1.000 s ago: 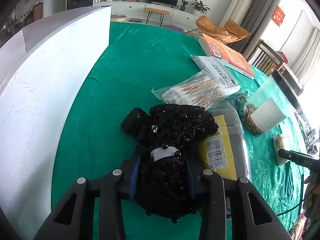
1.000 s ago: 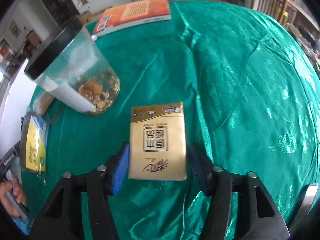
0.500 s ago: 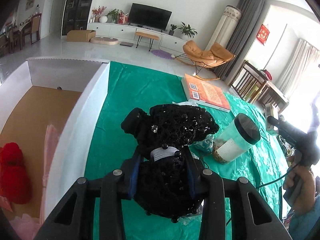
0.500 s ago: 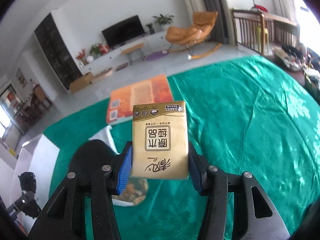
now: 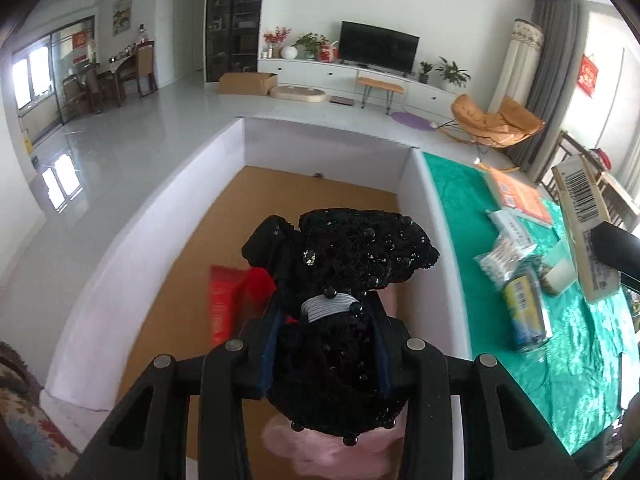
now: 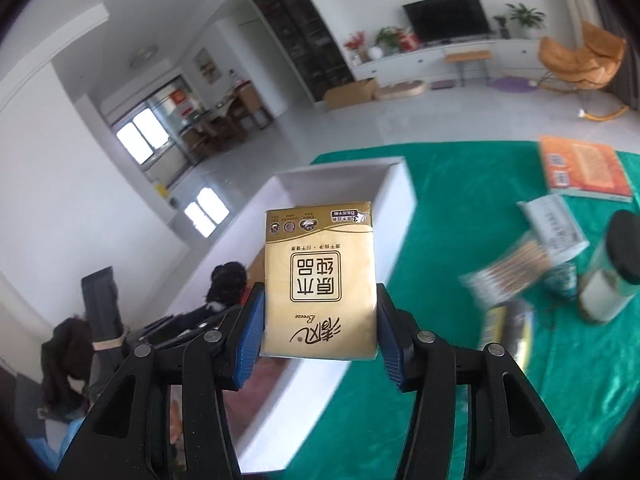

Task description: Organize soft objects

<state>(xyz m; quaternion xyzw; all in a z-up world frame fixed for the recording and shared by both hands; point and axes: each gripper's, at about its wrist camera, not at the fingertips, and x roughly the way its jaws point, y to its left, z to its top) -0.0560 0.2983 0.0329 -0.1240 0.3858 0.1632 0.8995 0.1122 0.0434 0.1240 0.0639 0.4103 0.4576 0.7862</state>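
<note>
The left tongs (image 5: 324, 344) grip a black beaded knitted pouch with a grey elastic band (image 5: 340, 280) around its waist, though their jaws have just eased slightly apart. It looks light and limp, likely to sag and snag on its beads, so the banded middle is the sensible hold. It hangs over the white-walled cardboard box with a brown floor (image 5: 424, 216), above a pink fluffy item (image 5: 320, 448) and a red soft item (image 5: 256, 284) already inside.

The right tongs (image 6: 320, 320) are closed on a gold plastic-wrapped tissue pack (image 6: 320, 280) by its long sides. It should be light, squashy and a little slick. It is held in the air near the box's wall.

Farther off, the green satin-covered surface (image 6: 480, 184) carries a bag of cotton swabs (image 6: 516, 268), a black-lidded clear jar (image 6: 612, 276) and an orange book (image 6: 584, 172).
</note>
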